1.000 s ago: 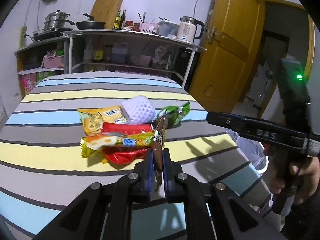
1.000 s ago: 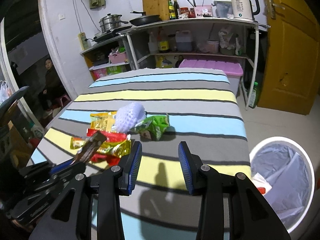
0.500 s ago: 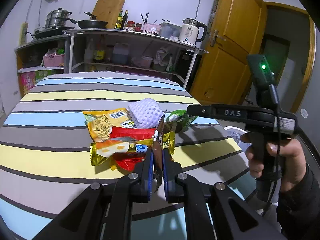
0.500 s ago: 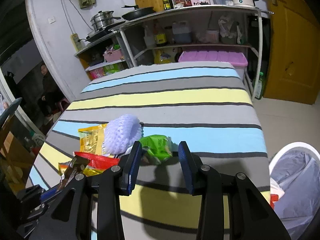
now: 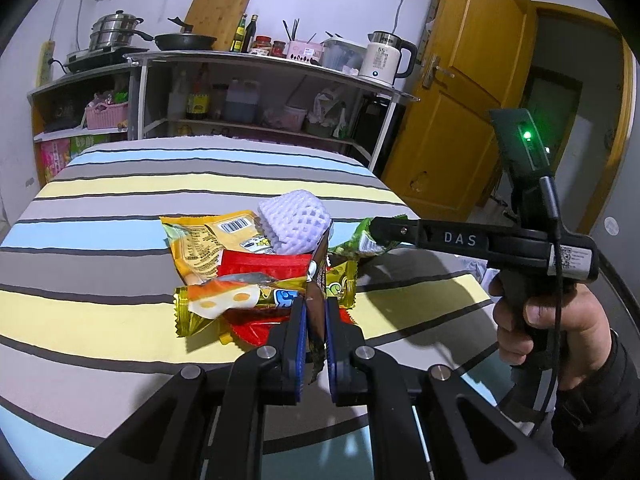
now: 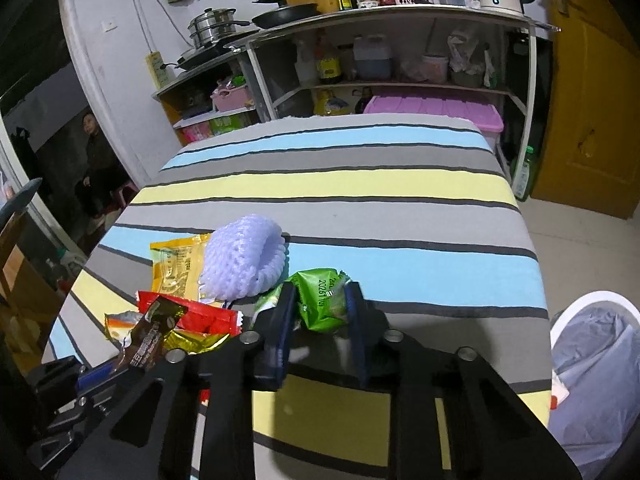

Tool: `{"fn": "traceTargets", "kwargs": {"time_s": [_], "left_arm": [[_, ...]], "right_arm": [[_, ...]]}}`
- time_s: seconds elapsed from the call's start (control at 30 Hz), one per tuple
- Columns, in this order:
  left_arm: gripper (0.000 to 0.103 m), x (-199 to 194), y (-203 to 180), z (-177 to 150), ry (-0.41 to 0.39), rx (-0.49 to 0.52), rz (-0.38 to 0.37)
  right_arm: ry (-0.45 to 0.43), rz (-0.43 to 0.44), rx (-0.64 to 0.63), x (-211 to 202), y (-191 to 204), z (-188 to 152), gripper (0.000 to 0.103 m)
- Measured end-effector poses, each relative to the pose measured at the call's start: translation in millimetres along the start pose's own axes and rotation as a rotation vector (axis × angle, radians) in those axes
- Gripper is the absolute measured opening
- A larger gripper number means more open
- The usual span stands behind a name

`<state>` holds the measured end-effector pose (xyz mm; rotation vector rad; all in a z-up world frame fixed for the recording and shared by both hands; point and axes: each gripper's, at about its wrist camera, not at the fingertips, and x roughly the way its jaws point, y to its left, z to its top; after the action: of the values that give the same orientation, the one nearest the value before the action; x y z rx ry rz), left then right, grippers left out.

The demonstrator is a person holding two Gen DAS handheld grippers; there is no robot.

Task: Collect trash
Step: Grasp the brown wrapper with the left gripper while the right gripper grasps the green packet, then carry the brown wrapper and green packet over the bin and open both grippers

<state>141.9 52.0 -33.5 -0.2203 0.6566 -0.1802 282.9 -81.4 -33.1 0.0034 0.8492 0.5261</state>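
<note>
Brown and glossy, a small wrapper [image 5: 316, 280] stands upright between the blue pads of the left gripper [image 5: 315, 312], whose jaws are pressed together on its lower part. In the right wrist view the same brown wrapper [image 6: 154, 338] pokes up at the lower left, above the left gripper's dark body.

The right gripper [image 6: 320, 304] sits low over the striped surface [image 6: 360, 188], its jaws spread on either side of a crumpled green packet [image 6: 322, 300]; the packet lies between the pads, and I cannot tell whether they touch it. From the left wrist view the right gripper [image 5: 378, 226] reaches in from the right, its tip at the green packet [image 5: 360, 236], with the person's right hand [image 5: 552, 328] wrapped around the handle.

Other trash is heaped just beside the packet: a white foam net [image 6: 244, 256] resting on a yellow packet [image 6: 174, 264], a red wrapper [image 6: 200, 316] in front of them, and a gold wrapper [image 5: 224, 300] lying across the red one. A white bin [image 6: 592, 384] lined with a grey bag stands on the floor past the surface's right edge.
</note>
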Motion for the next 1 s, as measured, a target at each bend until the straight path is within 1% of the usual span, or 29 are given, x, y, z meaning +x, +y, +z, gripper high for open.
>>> {"fn": "traceTargets", "kwargs": {"time_s": [0.23, 0.37, 0.73, 1.0], "left_arm": [[0.008, -2, -3, 0, -0.005, 0.001, 0.005], [0.008, -6, -9, 1, -0.009, 0.007, 0.008], [0.008, -17, -39, 0, -0.013, 0.041, -0.010], [0.008, -17, -69, 6, -0.016, 0.083, -0.036]], "right_arm": [[-0.023, -0.023, 0.000, -16, -1, -6, 0.019], [-0.039, -0.028, 0.004, -32, -2, -15, 0.016], [-0.094, -0.054, 0.019, -82, -9, -33, 0.015], [-0.141, -0.076, 0.044, -115, -24, -45, 0.015]]}}
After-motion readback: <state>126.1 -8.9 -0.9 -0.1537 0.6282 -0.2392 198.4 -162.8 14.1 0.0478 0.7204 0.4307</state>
